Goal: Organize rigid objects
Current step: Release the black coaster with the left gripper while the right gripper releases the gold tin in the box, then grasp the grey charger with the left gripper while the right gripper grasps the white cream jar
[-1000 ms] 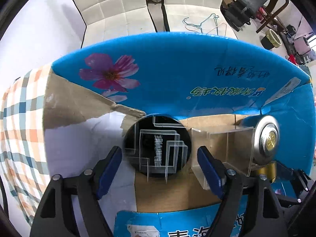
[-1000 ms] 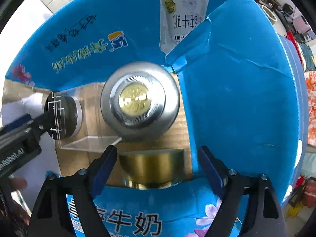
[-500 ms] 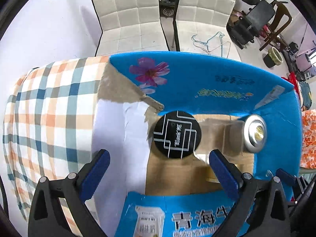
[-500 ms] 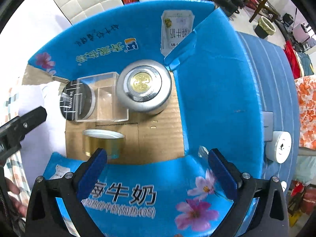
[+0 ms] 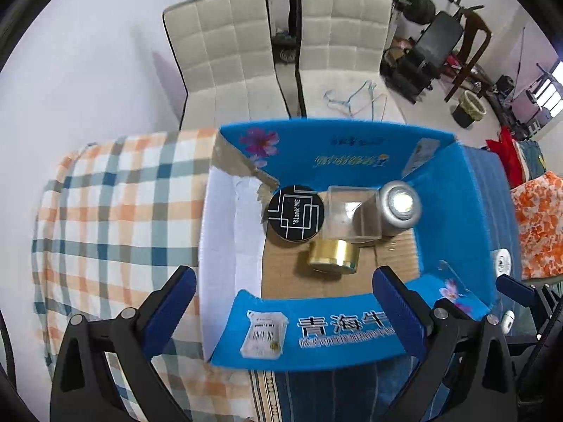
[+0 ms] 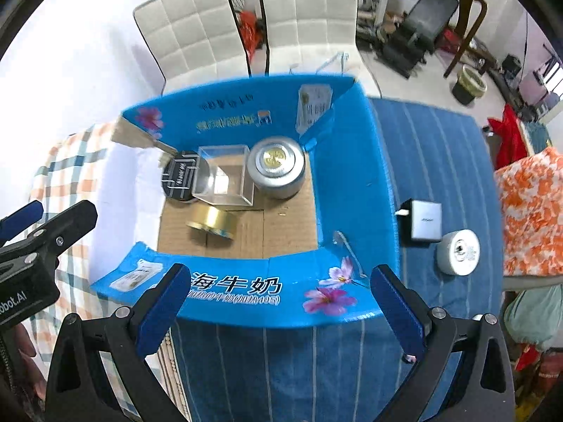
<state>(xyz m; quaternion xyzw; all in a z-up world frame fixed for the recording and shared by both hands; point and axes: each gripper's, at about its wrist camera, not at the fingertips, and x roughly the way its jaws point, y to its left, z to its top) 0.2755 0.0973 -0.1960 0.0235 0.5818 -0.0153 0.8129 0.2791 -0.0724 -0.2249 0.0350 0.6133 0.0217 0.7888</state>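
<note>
An open blue cardboard box (image 5: 352, 151) (image 6: 352, 176) holds a black round tin (image 5: 295, 212) (image 6: 179, 176), a clear plastic cube (image 5: 352, 211) (image 6: 225, 176), a silver tin with a gold centre (image 5: 399, 207) (image 6: 276, 168) and a low gold tin (image 5: 332, 255) (image 6: 213, 221). My left gripper (image 5: 281, 302) hangs open high above the box's near wall, nothing between its fingers. My right gripper (image 6: 278, 299) is likewise open and empty above the near wall. The left gripper's body also shows at the left edge of the right wrist view.
The box stands on a table with a checked cloth (image 5: 116, 211) on the left and a blue striped cloth (image 6: 432, 161) on the right. On the blue cloth lie a white charger (image 6: 424, 223) and a white round tin (image 6: 459, 251). Two white chairs (image 5: 281, 52) stand behind.
Both grippers have risen out of the box and opened wider. The black tin and the silver tin that sat just ahead of the fingers now rest far below on the box floor.
</note>
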